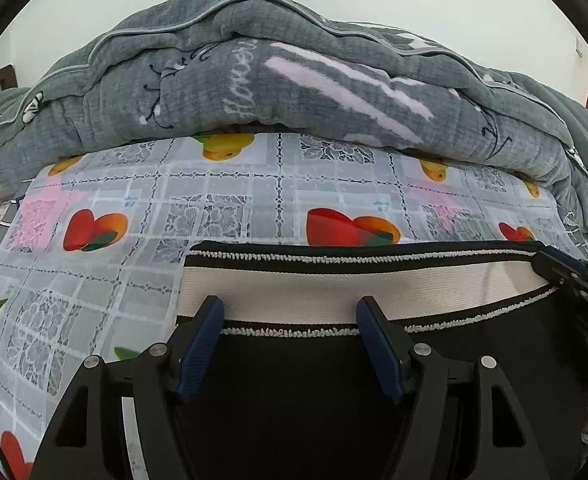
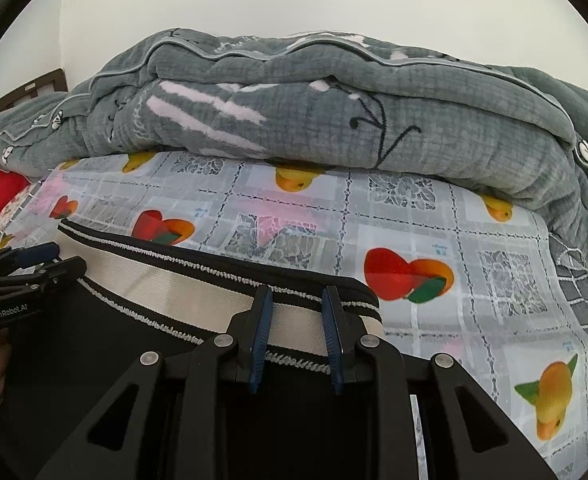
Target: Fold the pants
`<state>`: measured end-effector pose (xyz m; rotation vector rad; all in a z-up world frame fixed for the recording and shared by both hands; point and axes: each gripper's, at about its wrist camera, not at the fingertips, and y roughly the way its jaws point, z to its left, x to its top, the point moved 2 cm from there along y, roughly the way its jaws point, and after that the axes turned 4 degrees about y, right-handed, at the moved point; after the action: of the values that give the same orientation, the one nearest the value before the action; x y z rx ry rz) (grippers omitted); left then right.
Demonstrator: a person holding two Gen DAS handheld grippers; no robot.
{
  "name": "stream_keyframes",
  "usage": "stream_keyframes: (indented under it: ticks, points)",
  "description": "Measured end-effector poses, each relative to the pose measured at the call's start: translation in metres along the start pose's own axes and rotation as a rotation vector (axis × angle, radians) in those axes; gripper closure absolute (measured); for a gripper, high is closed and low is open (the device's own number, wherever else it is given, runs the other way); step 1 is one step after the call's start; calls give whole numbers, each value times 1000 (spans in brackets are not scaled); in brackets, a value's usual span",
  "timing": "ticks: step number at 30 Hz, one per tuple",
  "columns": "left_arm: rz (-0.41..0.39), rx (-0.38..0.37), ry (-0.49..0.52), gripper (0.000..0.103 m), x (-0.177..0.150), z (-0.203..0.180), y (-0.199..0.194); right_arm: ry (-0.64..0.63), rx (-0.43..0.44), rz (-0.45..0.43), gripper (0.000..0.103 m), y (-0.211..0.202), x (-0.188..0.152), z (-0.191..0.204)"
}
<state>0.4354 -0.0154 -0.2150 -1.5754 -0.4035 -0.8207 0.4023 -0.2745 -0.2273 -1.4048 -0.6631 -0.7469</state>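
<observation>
While the pants (image 1: 333,380) are lying flat on the bed, you are holding both claws unclosed over the waistband (image 1: 333,292), left claw (image 1: 290,316) wide, right claw (image 2: 297,308) narrower, gripping nothing, presumably lining up a grasp.

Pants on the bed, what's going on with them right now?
A person with a gripper in each hand is working at the waistband of black pants laid on a fruit-print sheet, with a bunched grey quilt behind. The left gripper stands open over the band near its left end. The right gripper is at the right end; its grip is unclear.
</observation>
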Motion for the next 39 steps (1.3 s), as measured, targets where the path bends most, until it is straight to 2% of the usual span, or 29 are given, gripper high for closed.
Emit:
stream_keyframes:
  ticks: [3,9,11,13,15,17,18,20,22,23,26,28,32,35,39]
  points:
    - [1,-7,-3,35,3,1,3,-11,-8,0,79,2,3,2]
    - [30,-37,32,20,2,-4,0,-60,-48,21,76,-4,3,9]
    - [55,-31,69,19,-4,-8,-9,-85,-58,55,72,-16,0,13]
    - [54,-50,99,20,-17,-11,-30,-78,-22,74,56,-32,-6,12]
    - [31,-87,112,20,-33,-13,-52,-71,31,100,52,-51,-23,14]
    - [8,-105,139,20,-51,-18,-74,-104,21,93,52,-74,-51,19]
    - [-6,-105,159,20,-65,-23,-89,-131,1,69,52,-85,-63,23]
    - [-14,-103,185,20,-82,-31,-106,-164,17,56,52,-104,-84,26]
    - [-2,-89,222,19,-104,-40,-118,-155,47,66,53,-118,-102,27]
    - [-21,-66,226,19,-118,-42,-126,-138,44,63,53,-124,-111,26]
    - [-26,-128,147,19,-143,-33,-138,-105,54,78,53,-134,-133,21]
    - [-55,-108,142,19,-153,-29,-149,-87,48,76,53,-139,-145,18]
    - [-35,-82,124,18,-168,-18,-162,-27,48,64,53,-148,-155,13]
    - [13,10,146,19,-181,-5,-166,-3,47,72,53,-151,-154,10]
    - [13,16,196,21,-198,8,-177,-19,43,70,53,-154,-158,11]
